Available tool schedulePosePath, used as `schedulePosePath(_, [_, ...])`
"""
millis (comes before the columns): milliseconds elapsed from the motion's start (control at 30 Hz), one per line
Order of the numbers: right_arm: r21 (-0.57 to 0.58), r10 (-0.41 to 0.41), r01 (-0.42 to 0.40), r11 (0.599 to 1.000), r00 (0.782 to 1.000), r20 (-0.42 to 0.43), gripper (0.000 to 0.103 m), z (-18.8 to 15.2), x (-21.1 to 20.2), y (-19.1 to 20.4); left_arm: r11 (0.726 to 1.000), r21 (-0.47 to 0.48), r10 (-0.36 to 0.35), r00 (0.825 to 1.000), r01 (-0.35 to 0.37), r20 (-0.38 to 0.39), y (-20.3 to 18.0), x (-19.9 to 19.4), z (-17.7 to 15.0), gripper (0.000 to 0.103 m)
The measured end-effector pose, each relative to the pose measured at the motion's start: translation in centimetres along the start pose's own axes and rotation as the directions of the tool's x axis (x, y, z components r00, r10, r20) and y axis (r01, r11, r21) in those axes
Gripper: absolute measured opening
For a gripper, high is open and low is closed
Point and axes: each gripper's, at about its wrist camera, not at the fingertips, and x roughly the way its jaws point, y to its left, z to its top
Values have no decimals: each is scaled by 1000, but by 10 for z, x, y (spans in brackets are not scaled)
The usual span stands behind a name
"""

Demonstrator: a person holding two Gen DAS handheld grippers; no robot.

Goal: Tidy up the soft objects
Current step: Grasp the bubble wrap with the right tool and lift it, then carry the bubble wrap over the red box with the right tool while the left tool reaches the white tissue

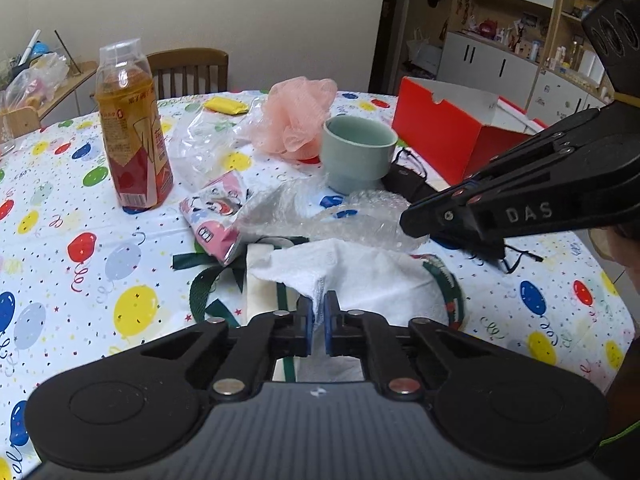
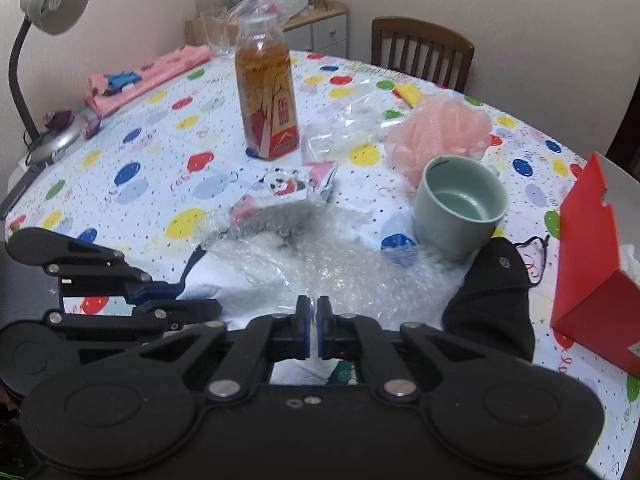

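Note:
A white cloth (image 1: 360, 276) (image 2: 208, 280) lies crumpled on the balloon-print table, on top of a cream bag with green straps (image 1: 208, 288). My left gripper (image 1: 319, 312) (image 2: 196, 298) is shut on the cloth's near corner. A sheet of bubble wrap (image 1: 352, 220) (image 2: 320, 264) lies across the cloth's far side. My right gripper (image 2: 313, 308) (image 1: 406, 224) is shut on the edge of the bubble wrap. A pink mesh sponge (image 1: 296, 116) (image 2: 440, 136) and a yellow sponge (image 1: 226, 105) (image 2: 408, 92) lie further back.
A tea bottle (image 1: 134, 128) (image 2: 268, 88) stands at the left, and a green cup (image 1: 358, 152) (image 2: 460, 208) stands behind the wrap. A pink snack packet (image 1: 216, 216) (image 2: 288, 188), a black mask (image 2: 492, 300) and an open red box (image 1: 440, 136) (image 2: 592, 272) are close by. A desk lamp (image 2: 52, 0) stands at the far left.

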Motion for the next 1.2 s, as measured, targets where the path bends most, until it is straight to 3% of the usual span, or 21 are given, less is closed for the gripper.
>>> schedulePosePath(300, [59, -36, 30, 998, 995, 95, 2, -2, -41, -15, 999, -7, -37, 998, 38, 52, -3, -22, 16, 4])
schedulePosePath(533, [117, -89, 68, 991, 978, 187, 2, -3, -82, -32, 998, 8, -68, 993, 68, 99, -14, -37, 33, 3])
schedulePosePath(833, [181, -202, 156, 971, 940, 274, 2, -6, -125, -63, 993, 63, -106, 976, 96, 192, -40, -54, 66, 2])
schedulePosePath(1200, [230, -322, 254, 940, 882, 345, 2, -6, -170, -107, 984, 118, -156, 961, 132, 229, -77, -46, 118, 2])
